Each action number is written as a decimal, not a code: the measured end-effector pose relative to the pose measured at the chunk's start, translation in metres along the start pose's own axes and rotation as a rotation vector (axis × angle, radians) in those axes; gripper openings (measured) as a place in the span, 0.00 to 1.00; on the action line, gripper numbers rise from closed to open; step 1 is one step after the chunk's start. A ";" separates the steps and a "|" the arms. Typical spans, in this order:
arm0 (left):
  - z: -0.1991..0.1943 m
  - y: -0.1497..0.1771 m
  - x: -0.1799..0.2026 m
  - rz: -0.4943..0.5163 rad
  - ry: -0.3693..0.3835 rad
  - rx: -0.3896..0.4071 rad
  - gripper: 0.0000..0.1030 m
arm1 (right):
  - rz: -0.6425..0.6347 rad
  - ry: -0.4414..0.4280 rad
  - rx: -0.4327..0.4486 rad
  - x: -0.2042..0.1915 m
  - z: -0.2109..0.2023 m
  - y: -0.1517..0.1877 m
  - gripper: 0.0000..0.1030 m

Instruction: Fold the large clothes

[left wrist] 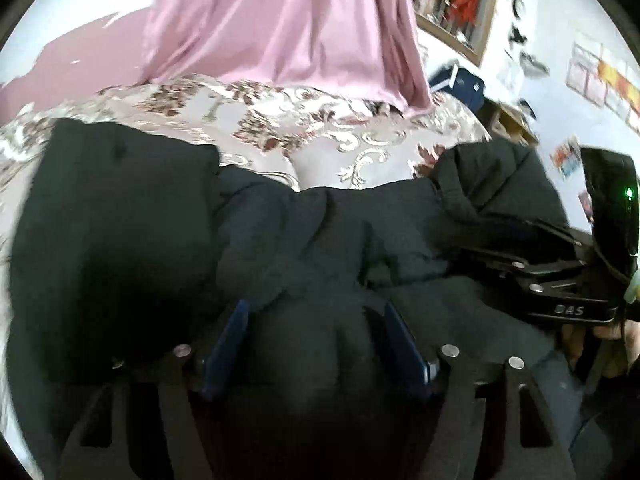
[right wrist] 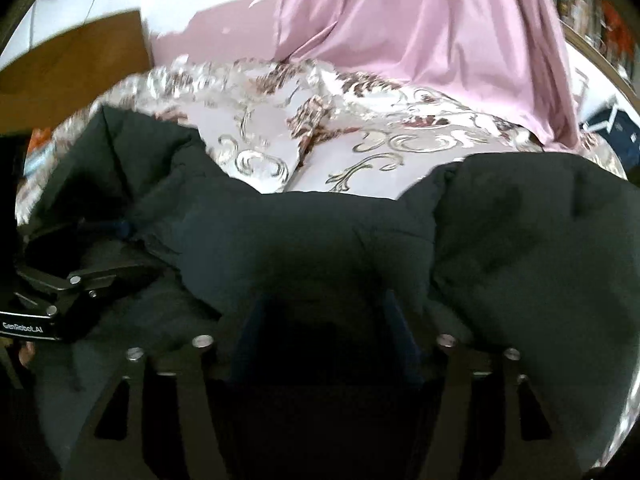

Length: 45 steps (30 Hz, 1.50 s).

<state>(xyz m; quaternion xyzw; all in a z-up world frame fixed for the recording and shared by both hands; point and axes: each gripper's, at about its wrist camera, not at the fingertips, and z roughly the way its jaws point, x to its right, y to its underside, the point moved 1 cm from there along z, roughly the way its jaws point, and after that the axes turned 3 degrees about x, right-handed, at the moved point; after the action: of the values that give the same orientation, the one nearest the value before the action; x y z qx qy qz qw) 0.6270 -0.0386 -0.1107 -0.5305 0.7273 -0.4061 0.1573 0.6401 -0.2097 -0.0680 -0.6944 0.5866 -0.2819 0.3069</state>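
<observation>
Both the left gripper and the right gripper pinch bunched near-edge folds of the black padded jacket, which lies across the floral bedspread from 9 to 3 o'clock, so the fold seems underway; next, carry that edge toward 12.

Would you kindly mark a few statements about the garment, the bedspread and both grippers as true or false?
1. The black padded jacket lies on a floral bedspread. True.
2. The curtain behind is green. False: it is pink.
3. Jacket fabric bulges between the left hand-held gripper fingers. True.
4. The right hand-held gripper hovers over bare bedspread. False: it is on the jacket.
5. The jacket is white. False: it is black.
</observation>
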 end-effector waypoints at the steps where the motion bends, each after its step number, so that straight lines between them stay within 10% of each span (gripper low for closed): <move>1: -0.007 0.002 0.001 -0.008 -0.013 0.009 0.68 | 0.025 0.003 0.010 0.003 -0.008 0.002 0.72; 11: -0.106 0.008 0.028 -0.174 -0.066 0.051 0.99 | 0.283 0.010 0.103 0.033 -0.093 0.032 0.80; 31: -0.342 0.026 0.135 -0.033 -0.194 0.241 1.00 | 0.145 -0.059 0.354 -0.021 -0.344 0.047 0.92; 45: -0.421 0.097 0.172 0.035 -0.349 0.203 1.00 | 0.044 -0.102 0.381 -0.053 -0.415 0.110 0.93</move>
<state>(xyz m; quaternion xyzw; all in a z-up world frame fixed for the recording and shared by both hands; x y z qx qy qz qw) 0.2204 -0.0047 0.1121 -0.5614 0.6533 -0.3767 0.3407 0.2495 -0.2102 0.1181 -0.6241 0.5213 -0.3454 0.4683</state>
